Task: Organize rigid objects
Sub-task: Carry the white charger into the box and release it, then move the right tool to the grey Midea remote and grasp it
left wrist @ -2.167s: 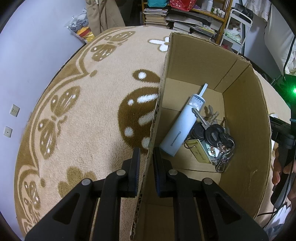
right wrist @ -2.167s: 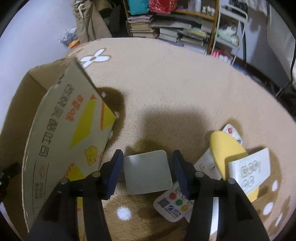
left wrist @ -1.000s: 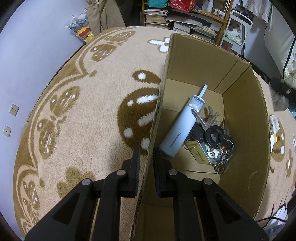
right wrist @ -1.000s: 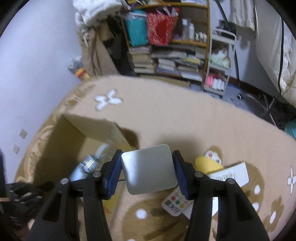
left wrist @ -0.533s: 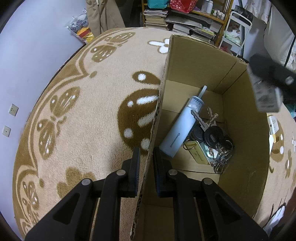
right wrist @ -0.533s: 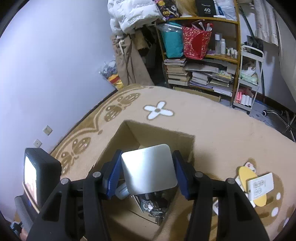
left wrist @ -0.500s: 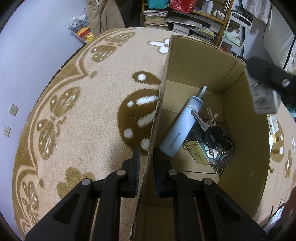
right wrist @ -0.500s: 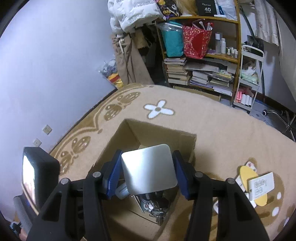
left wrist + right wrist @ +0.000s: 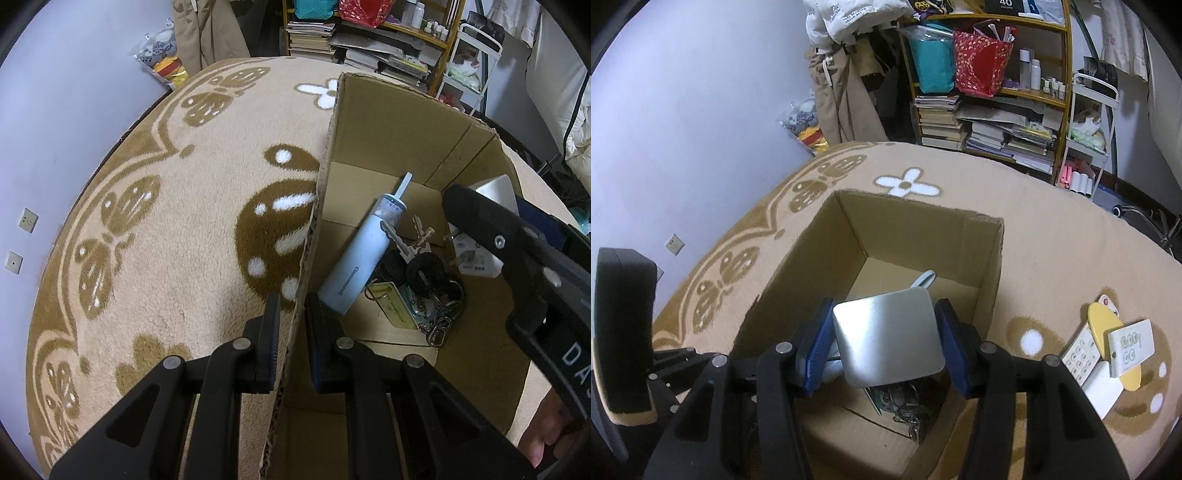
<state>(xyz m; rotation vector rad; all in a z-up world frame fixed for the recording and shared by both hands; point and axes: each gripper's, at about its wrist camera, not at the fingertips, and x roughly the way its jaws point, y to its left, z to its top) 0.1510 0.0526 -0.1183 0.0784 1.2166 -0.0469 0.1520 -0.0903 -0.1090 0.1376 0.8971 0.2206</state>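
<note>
My left gripper [image 9: 291, 325] is shut on the near left wall of an open cardboard box [image 9: 388, 122], one finger outside and one inside. On the box floor lie a pale blue bottle [image 9: 364, 258] and a bunch of keys with a yellow tag [image 9: 424, 284]. My right gripper [image 9: 884, 332] is shut on a flat square silver object [image 9: 890, 354], pinched by its two side edges. It hangs above the box [image 9: 916, 236] opening. In the left wrist view the right gripper [image 9: 484, 203] comes in over the box's right side, with the silver object [image 9: 498, 190] in it.
Several remotes and a yellow oval object [image 9: 1108, 339] lie on the beige patterned rug [image 9: 166, 240] to the right of the box. A bookshelf [image 9: 990, 122] and a white cart [image 9: 1089, 140] stand at the back. A person's hand [image 9: 543, 439] shows at bottom right.
My right gripper has carried the silver object leftward from beside the remotes to above the box opening. The left gripper has kept its hold on the box wall.
</note>
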